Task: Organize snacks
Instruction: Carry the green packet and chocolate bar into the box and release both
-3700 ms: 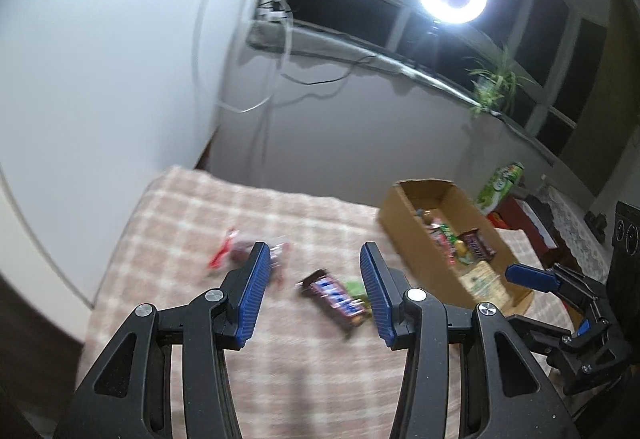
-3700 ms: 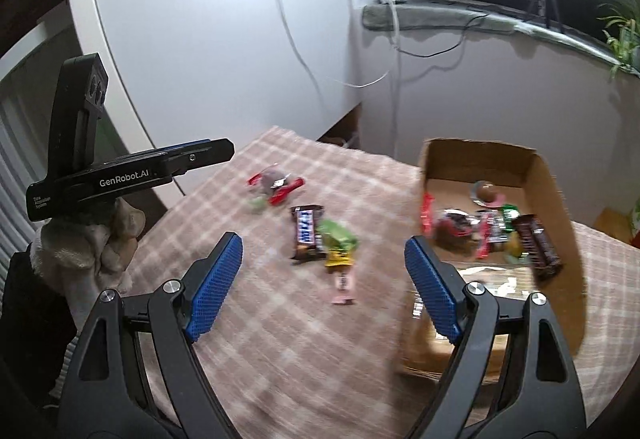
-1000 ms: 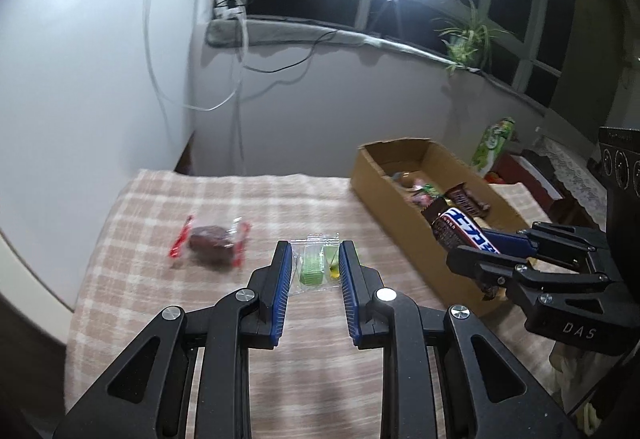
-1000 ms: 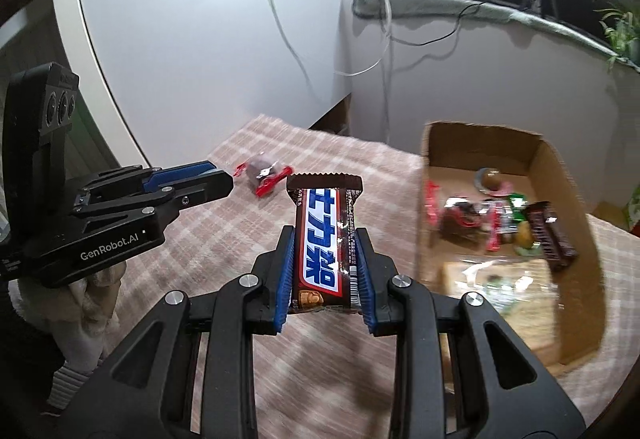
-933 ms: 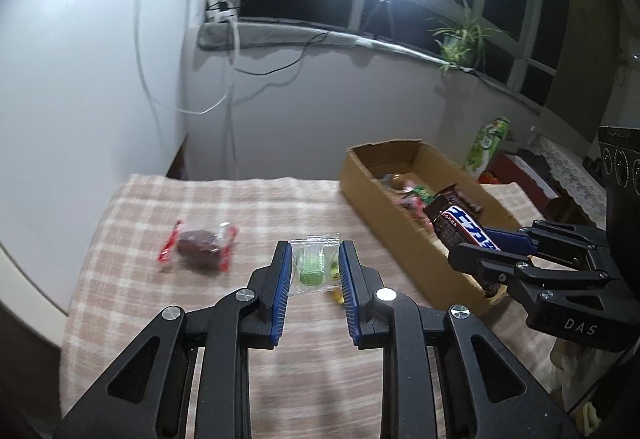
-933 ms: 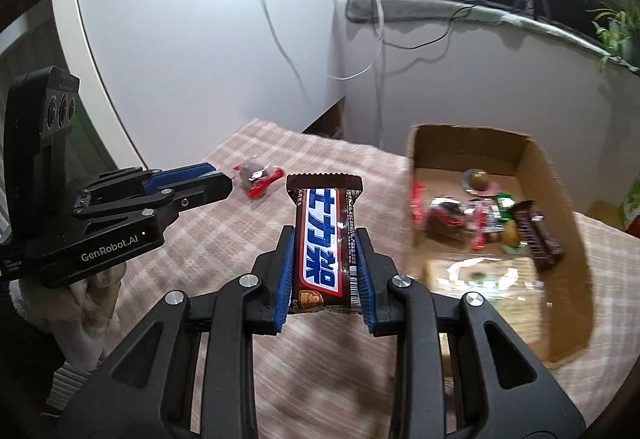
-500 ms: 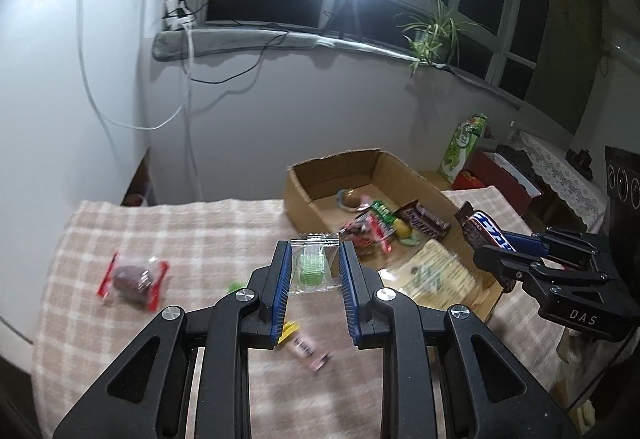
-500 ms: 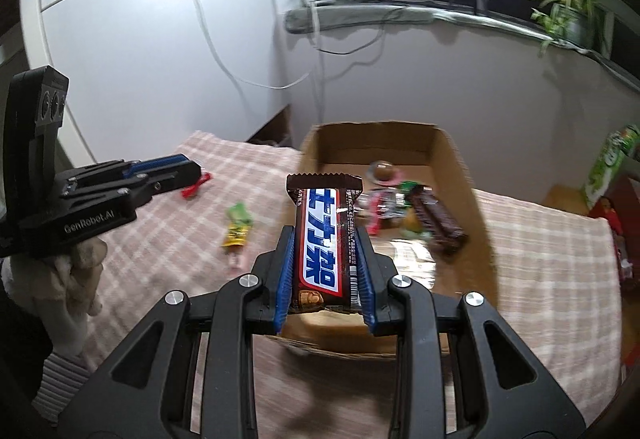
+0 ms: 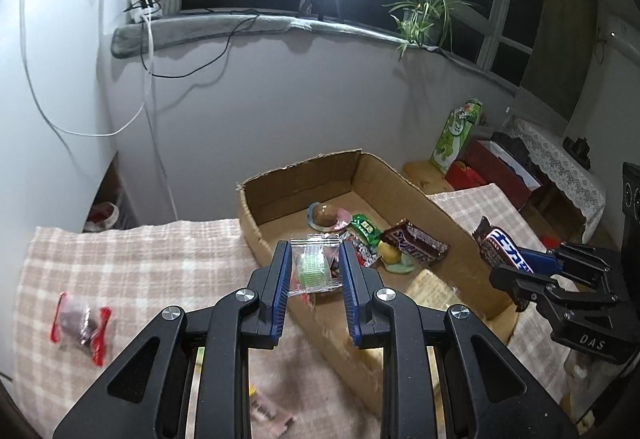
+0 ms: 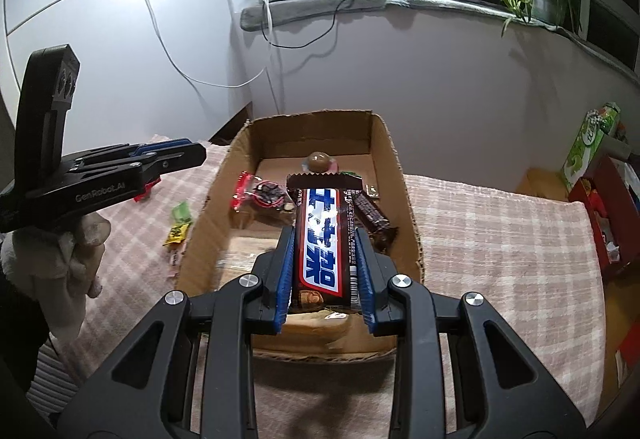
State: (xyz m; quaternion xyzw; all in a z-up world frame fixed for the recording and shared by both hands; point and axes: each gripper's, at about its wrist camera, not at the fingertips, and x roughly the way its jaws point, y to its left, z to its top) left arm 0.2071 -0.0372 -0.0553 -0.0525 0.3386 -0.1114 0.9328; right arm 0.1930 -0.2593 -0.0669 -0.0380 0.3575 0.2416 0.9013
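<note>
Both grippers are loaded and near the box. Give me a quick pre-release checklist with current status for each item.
1. Right gripper grips the chocolate bar firmly between both pads: ok.
2. Left gripper grips the clear candy packet: ok.
3. Chocolate bar is over the cardboard box opening: ok in the right wrist view.
4. Candy packet is inside the box's near wall line: cannot tell; it appears over the near-left edge.
5. Free floor space in the box for both drops: ok, the far end is bare.
6. All loose snacks are collected: not ok; the red-wrapped candy and the green-yellow candy lie on the checked cloth.
</note>
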